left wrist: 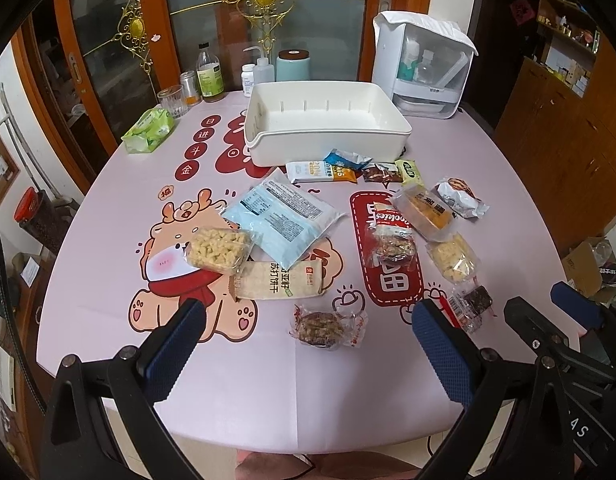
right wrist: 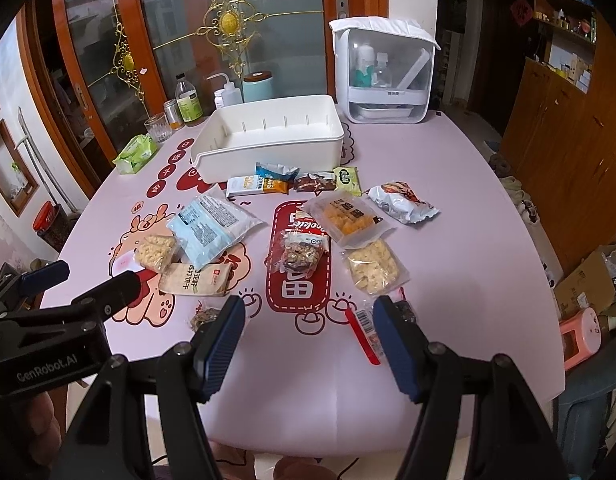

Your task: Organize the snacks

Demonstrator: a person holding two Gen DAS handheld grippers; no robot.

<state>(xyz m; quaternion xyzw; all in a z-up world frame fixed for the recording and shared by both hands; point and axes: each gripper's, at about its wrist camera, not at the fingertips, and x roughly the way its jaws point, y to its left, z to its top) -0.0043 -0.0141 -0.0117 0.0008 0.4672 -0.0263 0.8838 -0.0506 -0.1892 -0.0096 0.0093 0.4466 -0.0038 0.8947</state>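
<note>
table (left wrist: 107,360), pink cover with a cartoon deer and red characters; snacks lie loose on it.

white bin (left wrist: 328,130), far centre of the table, open top, nothing seen inside. just in front of its near wall, a row of small bars: white-and-orange bar (left wrist: 320,172), blue-and-white wrapper (left wrist: 344,159) leaning at the bin, dark brown wrapper (left wrist: 382,172), green wrapper (left wrist: 410,171).

light blue pouch (left wrist: 279,220), centre left, lying flat, its near corner over the cracker pack (left wrist: 279,280). puffed rice block (left wrist: 219,250), clear wrap, touching the pouch's left edge and the cracker pack's far left end.

round nut cake (left wrist: 322,328), clear wrap with red print, near centre, alone, between the left gripper's fingers in its view.

second nut cake (left wrist: 392,246), centre right, resting on a red cookies pack (left wrist: 388,216). yellow cake tray (left wrist: 424,210) to the right of that, with a white-and-orange bag (left wrist: 462,196) further right. second puffed rice pack (left wrist: 452,260) nearer than the tray. dark snack with barcode label (left wrist: 472,304), near right.

left gripper (left wrist: 308,336), above the near table edge, jaws spread wide, holding nothing.

right gripper (right wrist: 308,336), beside it on the right, jaws spread, nothing between the pads; the barcode snack (right wrist: 372,332) lies just by its right finger.

far edge: glass tumbler (left wrist: 172,100), green tissue pack (left wrist: 147,132), bottles (left wrist: 209,76), white appliance (left wrist: 424,64).
</note>
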